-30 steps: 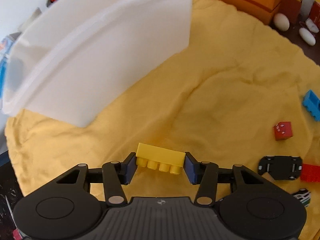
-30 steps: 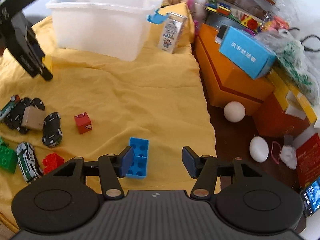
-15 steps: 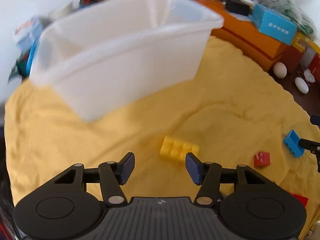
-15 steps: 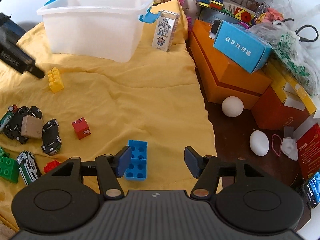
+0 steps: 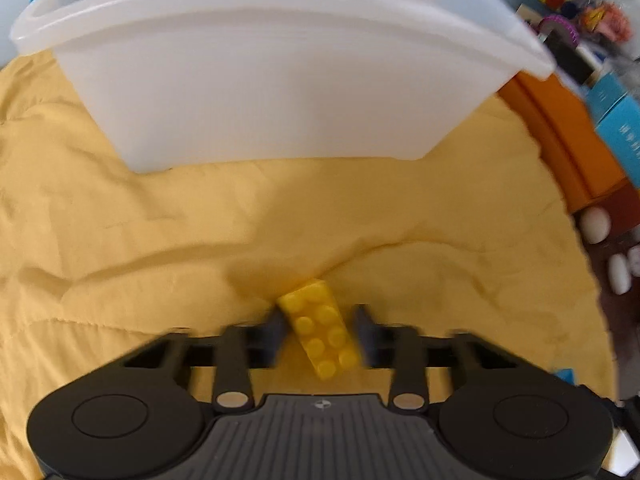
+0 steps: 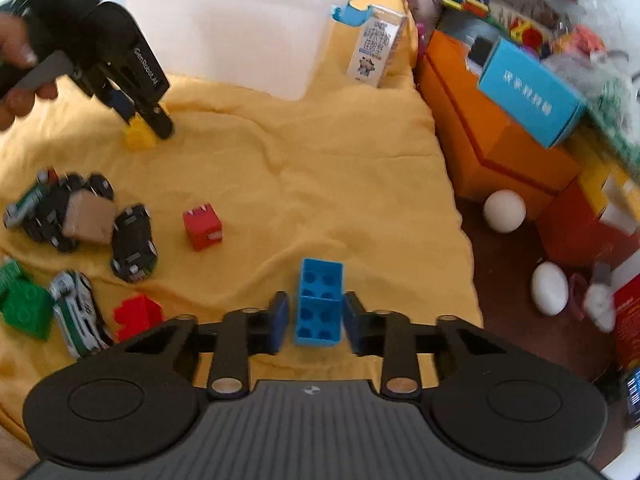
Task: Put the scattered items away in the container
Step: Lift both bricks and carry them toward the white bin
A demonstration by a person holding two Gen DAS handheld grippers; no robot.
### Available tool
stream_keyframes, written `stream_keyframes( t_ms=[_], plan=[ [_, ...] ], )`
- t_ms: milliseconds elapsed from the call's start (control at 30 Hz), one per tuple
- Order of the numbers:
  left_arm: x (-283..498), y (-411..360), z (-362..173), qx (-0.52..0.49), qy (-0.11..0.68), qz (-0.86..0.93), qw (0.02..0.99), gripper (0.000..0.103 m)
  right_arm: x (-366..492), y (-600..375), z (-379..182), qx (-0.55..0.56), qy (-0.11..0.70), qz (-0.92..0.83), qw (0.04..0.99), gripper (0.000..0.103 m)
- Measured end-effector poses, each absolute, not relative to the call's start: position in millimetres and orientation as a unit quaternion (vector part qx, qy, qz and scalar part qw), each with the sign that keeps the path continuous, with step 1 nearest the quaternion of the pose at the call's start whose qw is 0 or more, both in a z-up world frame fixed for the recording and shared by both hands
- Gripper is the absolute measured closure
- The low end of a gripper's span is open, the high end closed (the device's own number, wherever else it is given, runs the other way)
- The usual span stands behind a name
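Yellow brick [image 5: 321, 330] lay skewed between my left tongs [image 5: 318, 334], blue brick [image 6: 319, 307] squarely between my right tongs [image 6: 315, 318]; both had just closed inward, short of the white container [image 5: 280, 80]. Risk: the skewed brick twisting free (cloth [image 6: 320, 168] offers little support).

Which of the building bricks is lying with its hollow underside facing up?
The blue brick, between the right tool's fingers: its open sockets face up. The yellow brick, between the left tool's fingers, and the green brick show studs instead.

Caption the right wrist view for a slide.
Right gripper closing around a blue brick on the yellow cloth.
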State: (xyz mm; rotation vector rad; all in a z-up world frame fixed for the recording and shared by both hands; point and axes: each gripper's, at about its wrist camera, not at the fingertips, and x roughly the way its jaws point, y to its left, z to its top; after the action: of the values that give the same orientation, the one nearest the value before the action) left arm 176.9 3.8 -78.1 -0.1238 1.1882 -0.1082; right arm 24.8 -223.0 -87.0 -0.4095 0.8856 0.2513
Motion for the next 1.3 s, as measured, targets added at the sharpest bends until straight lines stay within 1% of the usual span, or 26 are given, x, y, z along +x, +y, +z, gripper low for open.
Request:
stream_keyframes(
  t_ms=[67,133,267,367,400,433,467,500,600,667,833,1033,1133,1200,1233,1267,1300],
  plan=[
    [173.3,3.2,-77.8,-0.039,0.559,-0.066,0.826,0.074,20.9,-218.8,-88.5,-0.231,0.410,0.123,0.874,0.072],
    [167.5,4.8,-77.4,-0.024,0.562,-0.077,0.824,0.074,16.0,-212.3,-93.1,-0.270,0.398,0.125,0.868,0.072],
    [154.8,10.6,-72.2,-0.001,0.562,-0.083,0.823,0.074,9.0,-207.9,-85.6,-0.276,0.373,0.131,0.876,0.071],
    [152.9,13.5,-76.7,0.011,0.567,-0.080,0.820,0.074,12.7,-205.3,-92.6,-0.278,0.393,0.139,0.865,0.070],
    [152.8,14.5,-78.0,0.008,0.567,-0.081,0.820,0.073,15.3,-205.3,-98.0,-0.283,0.401,0.131,0.861,0.066],
    [151.8,14.3,-77.8,0.007,0.566,-0.082,0.820,0.073,17.1,-206.0,-102.2,-0.296,0.402,0.121,0.858,0.066],
    [150.8,13.5,-77.3,0.009,0.565,-0.084,0.821,0.073,18.9,-208.3,-104.7,-0.295,0.406,0.122,0.856,0.074],
    [149.5,12.5,-77.0,0.011,0.564,-0.086,0.821,0.073,22.9,-213.2,-104.0,-0.276,0.413,0.124,0.859,0.078],
    [146.2,11.6,-77.3,0.026,0.560,-0.090,0.823,0.073,38.1,-226.0,-88.5,-0.188,0.433,0.131,0.872,0.078],
    [144.2,10.6,-78.2,0.032,0.558,-0.091,0.824,0.073,49.8,-227.8,-72.1,-0.121,0.428,0.155,0.882,0.078],
    [141.4,10.5,-79.8,0.036,0.553,-0.092,0.828,0.072,88.4,-197.9,-58.8,-0.003,0.427,0.230,0.875,0.078],
    [142.2,17.4,-79.4,0.019,0.552,-0.095,0.828,0.072,126.9,-163.8,-90.6,0.093,0.473,0.292,0.826,0.078],
    [143.1,22.7,-78.9,0.009,0.550,-0.096,0.829,0.072,139.9,-168.4,-110.6,0.123,0.502,0.279,0.810,0.078],
    [141.7,26.7,-77.3,0.002,0.548,-0.093,0.832,0.072,138.9,-178.5,-112.1,0.132,0.503,0.258,0.814,0.067],
    [141.0,28.7,-75.8,0.000,0.545,-0.092,0.833,0.071,136.7,-184.6,-108.8,0.135,0.493,0.248,0.823,0.064],
    [139.8,29.3,-74.6,-0.002,0.543,-0.091,0.835,0.070,133.1,-188.3,-103.4,0.121,0.481,0.236,0.835,0.057],
    [138.4,27.2,-73.5,-0.002,0.542,-0.089,0.836,0.069,130.2,-188.7,-98.2,0.102,0.472,0.226,0.846,0.056]
  ],
)
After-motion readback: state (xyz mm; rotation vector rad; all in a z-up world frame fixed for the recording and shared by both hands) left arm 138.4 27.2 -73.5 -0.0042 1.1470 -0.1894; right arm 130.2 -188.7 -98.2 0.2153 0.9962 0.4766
